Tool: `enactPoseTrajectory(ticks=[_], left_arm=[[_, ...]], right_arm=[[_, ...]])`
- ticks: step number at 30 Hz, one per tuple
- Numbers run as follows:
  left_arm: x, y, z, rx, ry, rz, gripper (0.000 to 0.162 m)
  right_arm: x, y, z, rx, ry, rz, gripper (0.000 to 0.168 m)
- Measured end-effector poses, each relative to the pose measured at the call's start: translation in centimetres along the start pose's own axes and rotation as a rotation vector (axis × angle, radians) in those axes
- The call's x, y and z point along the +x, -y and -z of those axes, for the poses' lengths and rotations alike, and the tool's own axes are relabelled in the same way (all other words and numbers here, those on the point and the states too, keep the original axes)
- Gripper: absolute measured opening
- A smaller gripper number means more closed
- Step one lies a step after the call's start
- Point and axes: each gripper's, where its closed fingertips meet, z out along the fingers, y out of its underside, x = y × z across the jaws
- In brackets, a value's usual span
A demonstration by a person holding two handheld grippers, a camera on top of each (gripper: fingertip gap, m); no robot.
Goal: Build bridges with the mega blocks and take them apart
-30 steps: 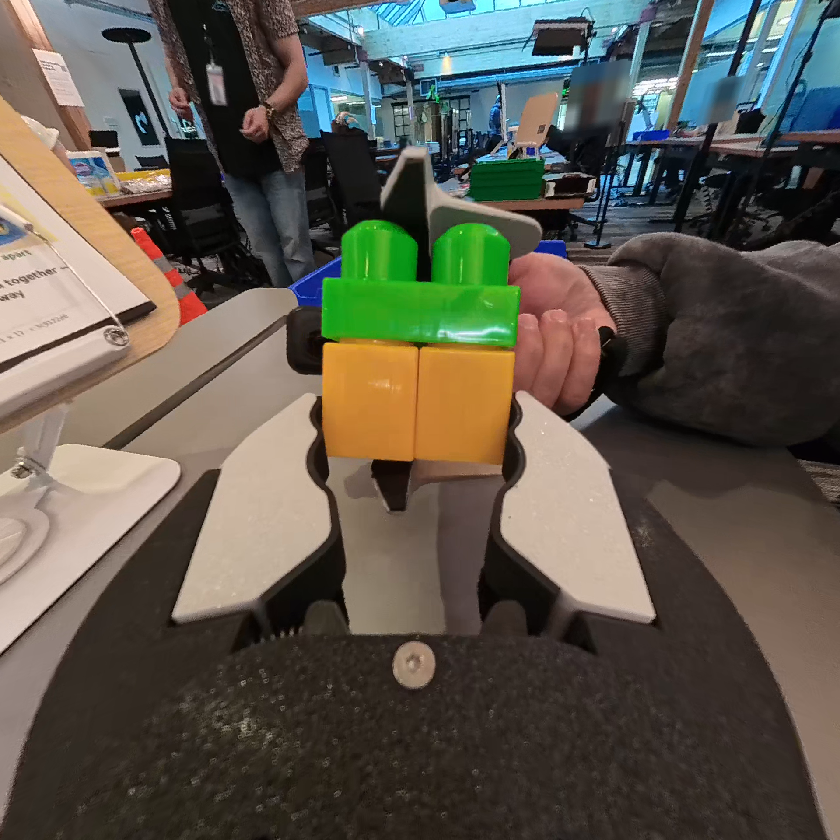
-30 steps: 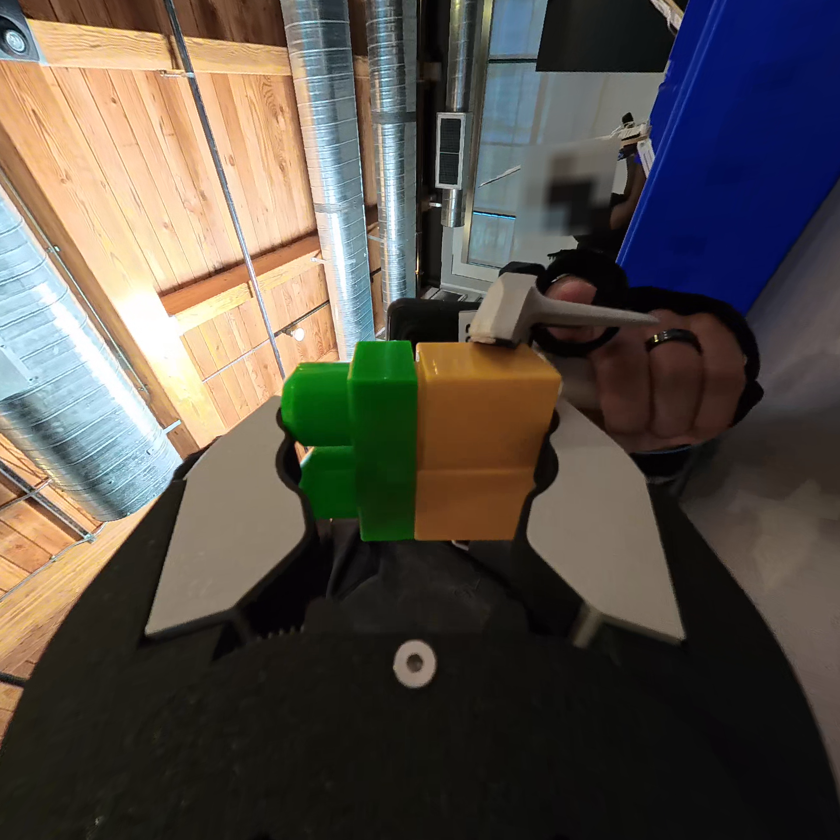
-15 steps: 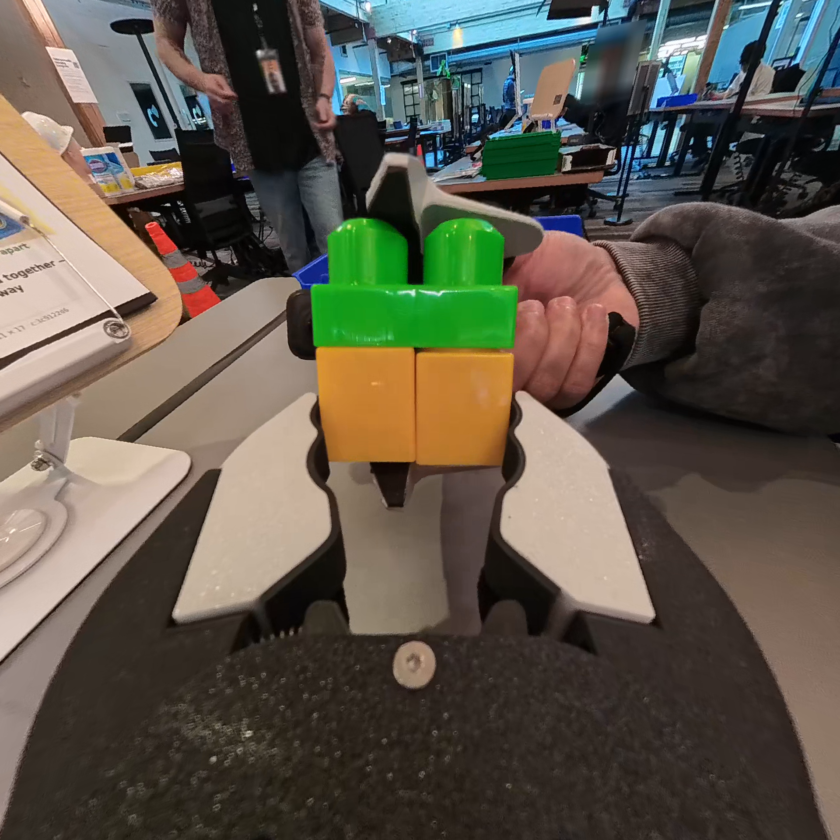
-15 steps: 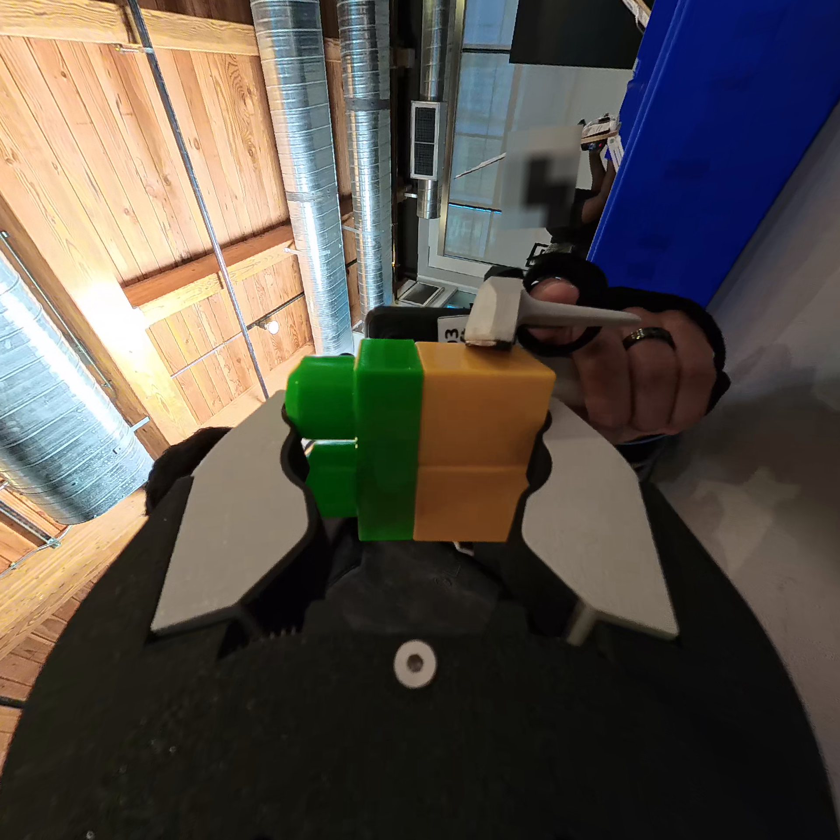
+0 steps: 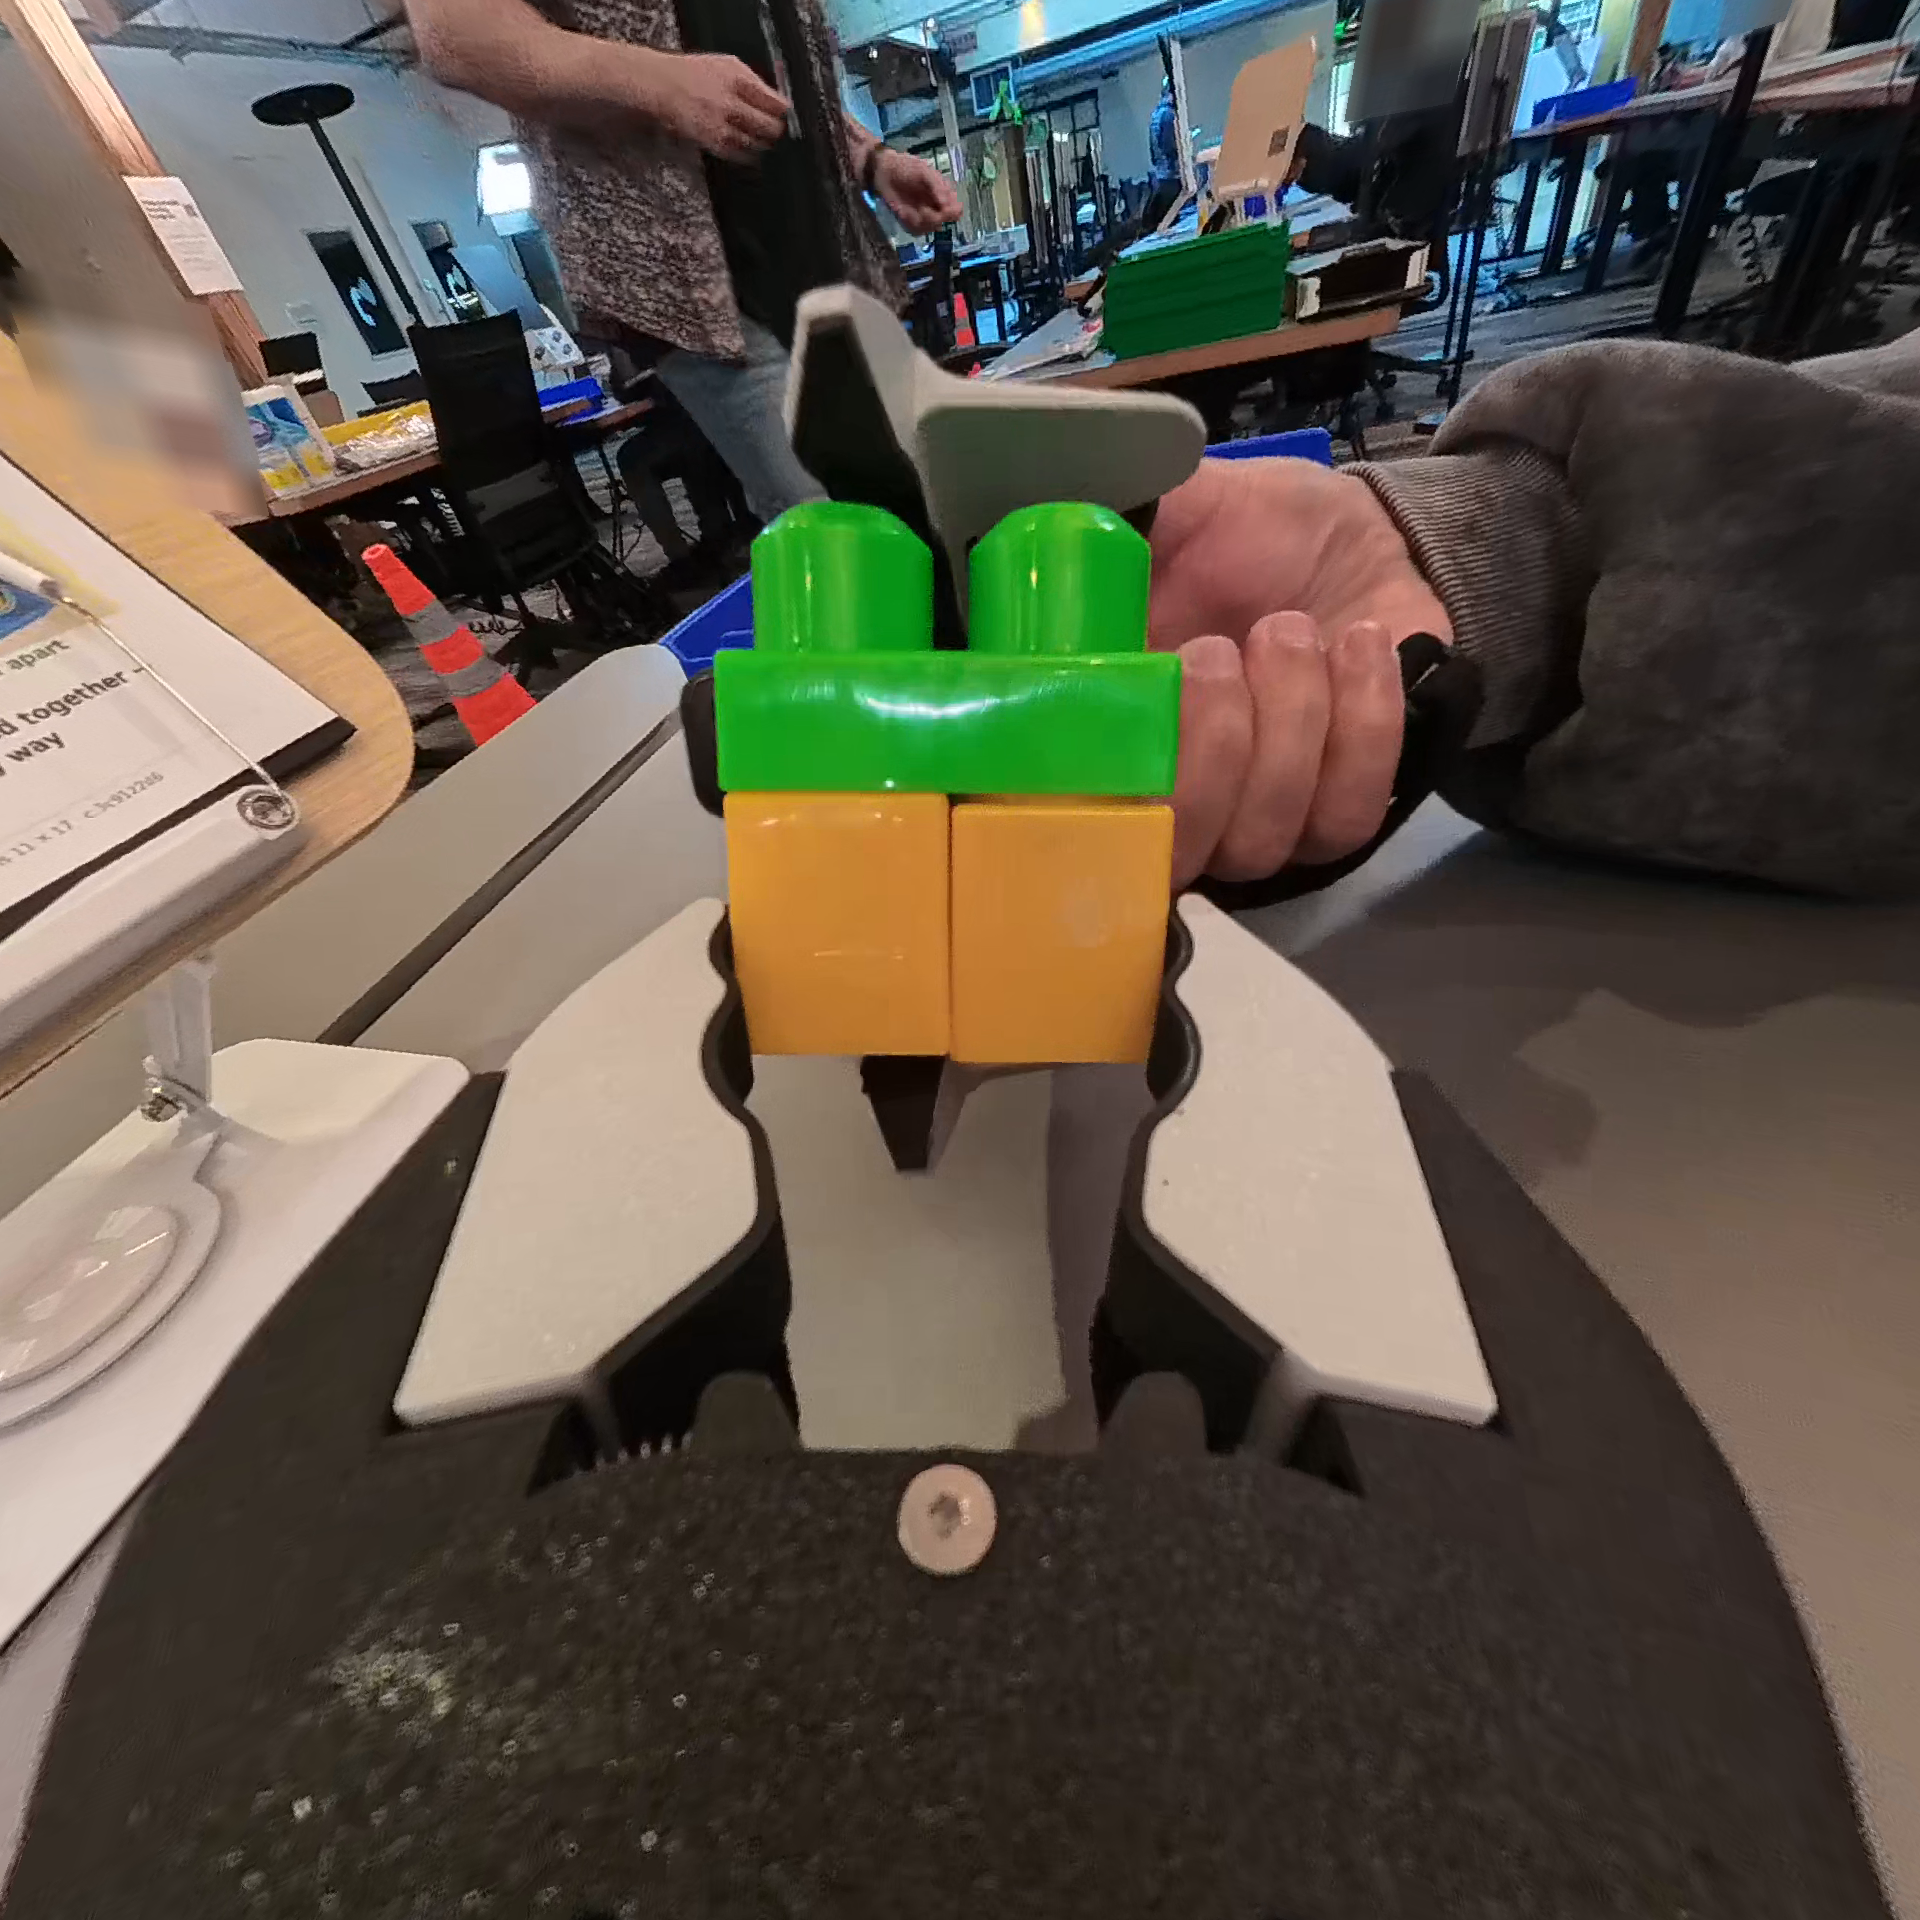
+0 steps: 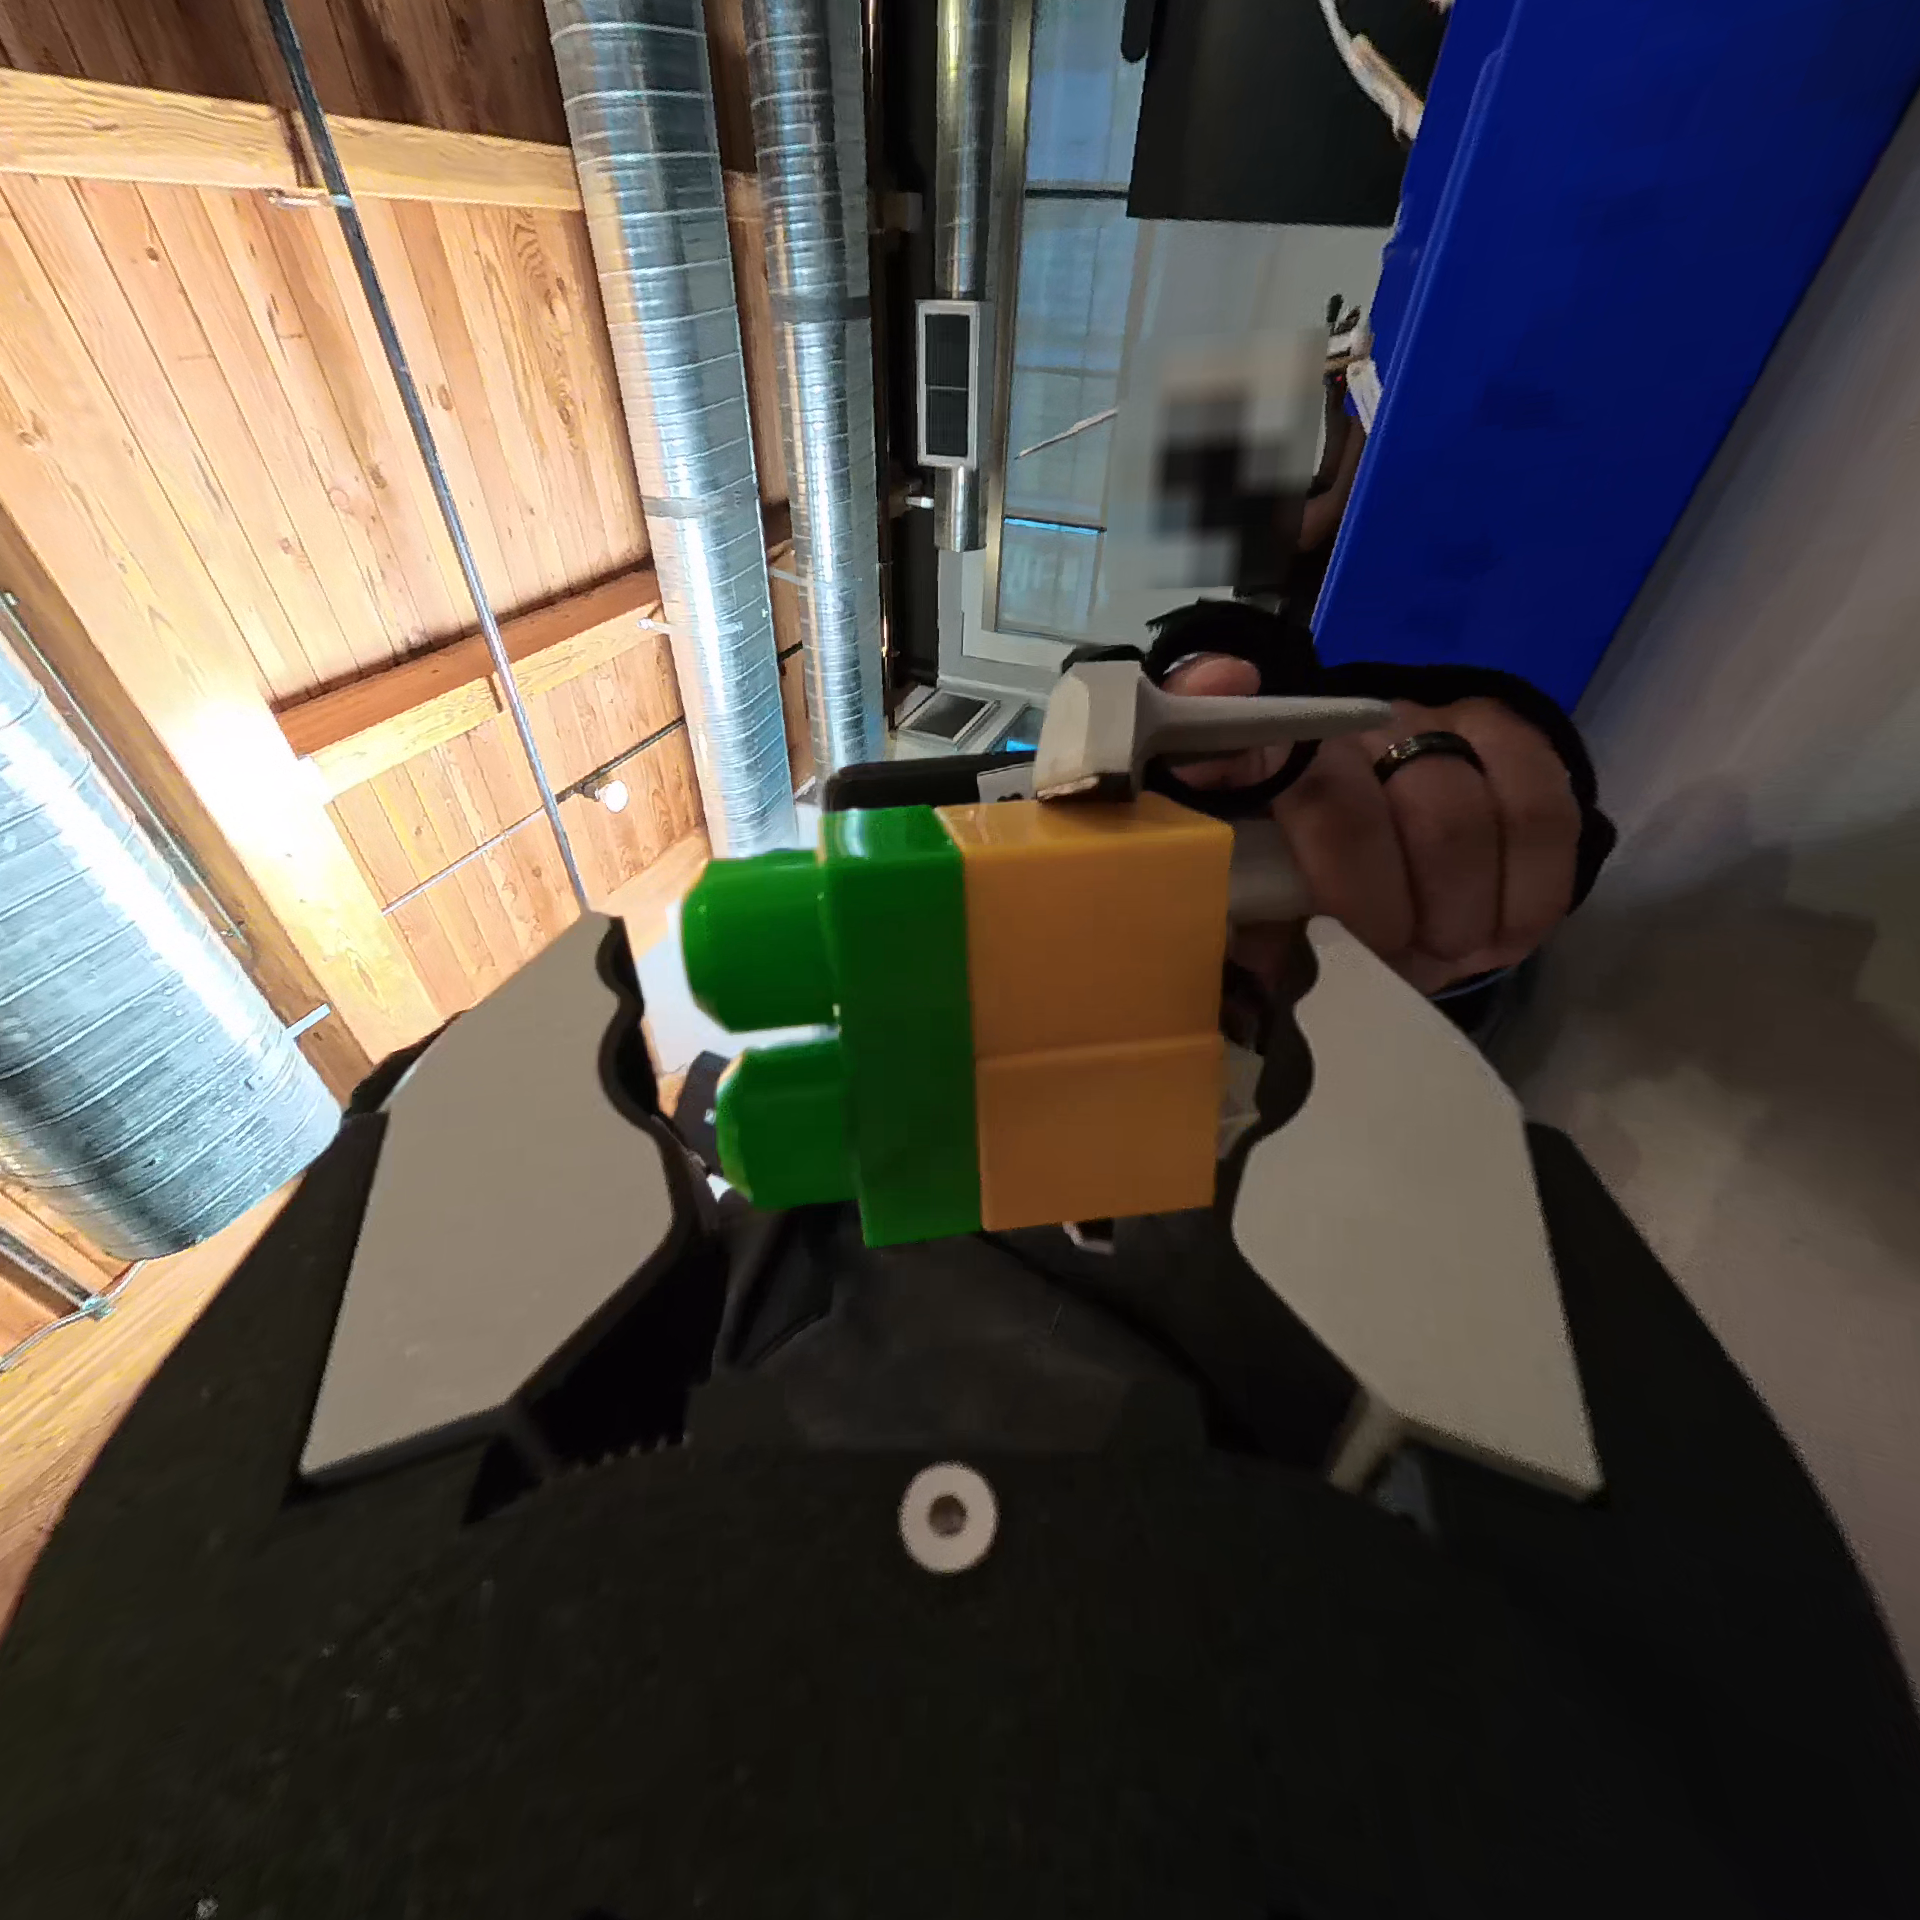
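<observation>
A small block stack, a green two-stud block (image 5: 945, 727) on two yellow blocks (image 5: 842, 925), is held above the grey table (image 5: 1662, 1195). My left gripper (image 5: 951, 935) is shut on the yellow blocks from both sides. In the right wrist view the stack lies sideways, with the green block (image 6: 894, 1018) to the left and the yellow blocks (image 6: 1091, 1018) to the right. My right gripper (image 6: 951, 966) spans the stack from studs to base, with a thin gap at each finger. One of its fingers (image 5: 997, 436) reaches between the studs. A left-gripper finger (image 6: 1101, 727) presses the yellow side.
A sign on a stand (image 5: 125, 748) with a white base (image 5: 291, 1122) is close on the left. A blue bin (image 6: 1662, 312) sits on the table behind the grippers. A person (image 5: 675, 208) stands beyond the table near an orange cone (image 5: 447, 644). Both grippers' tips are close together, under 4 cm apart. Left tips and right tips are each some 30 cm from the white base (image 5: 291, 1122).
My right gripper's fingers have spread slightly, and a gap now shows beside the green studs. The left gripper still holds the stack in place. The person behind has stepped nearer.
</observation>
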Motion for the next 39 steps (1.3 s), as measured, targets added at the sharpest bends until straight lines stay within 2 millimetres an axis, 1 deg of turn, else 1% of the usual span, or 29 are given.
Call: enactPoseTrajectory(ticks=[1,3,5,8,10,11,13,15,22,25,30,39], left_arm=[[-0.1,0.1,0.1,0.005,0.002,0.009,0.075],[-0.3,0.2,0.2,0.021,-0.004,0.036,0.075],[-0.4,0.2,0.2,0.025,-0.01,0.047,0.075],[-0.4,0.4,0.3,0.038,-0.011,0.052,0.075],[-0.5,0.7,0.4,0.061,-0.011,0.061,0.075],[-0.5,0.8,0.5,0.065,-0.012,0.063,0.075],[-0.2,0.5,0.2,0.056,-0.025,0.069,0.075],[-0.1,0.5,0.2,0.054,-0.019,0.059,0.075],[0.1,0.3,0.0,0.051,-0.037,0.057,0.075],[-0.1,0.1,-0.1,0.06,-0.029,0.069,0.075],[-0.3,0.4,0.1,0.082,-0.002,0.063,0.075],[-0.4,-0.1,-0.1,0.046,0.01,0.054,0.075]], right_arm=[[-0.1,0.1,0.3,0.012,0.005,0.002,0.115],[-0.3,-0.5,0.5,-0.016,0.021,-0.011,0.113],[-0.7,-1.4,0.0,-0.064,0.057,-0.022,0.109],[-0.8,-1.4,-0.4,-0.066,0.066,-0.001,0.108],[-0.9,-1.3,-0.3,-0.072,0.091,-0.004,0.095],[-0.8,-0.9,-0.2,-0.051,0.099,-0.001,0.09],[-0.6,-0.6,-0.3,-0.03,0.113,0.005,0.092],[-0.6,-0.6,-0.3,-0.034,0.128,0.0,0.092],[-0.4,-1.0,-0.1,-0.061,0.08,0.014,0.09],[-0.3,-0.9,-0.1,-0.061,0.075,0.041,0.085],[-0.6,-0.7,-0.4,-0.052,0.133,0.028,0.084],[-0.4,-0.6,-0.2,-0.04,0.13,0.005,0.085]])
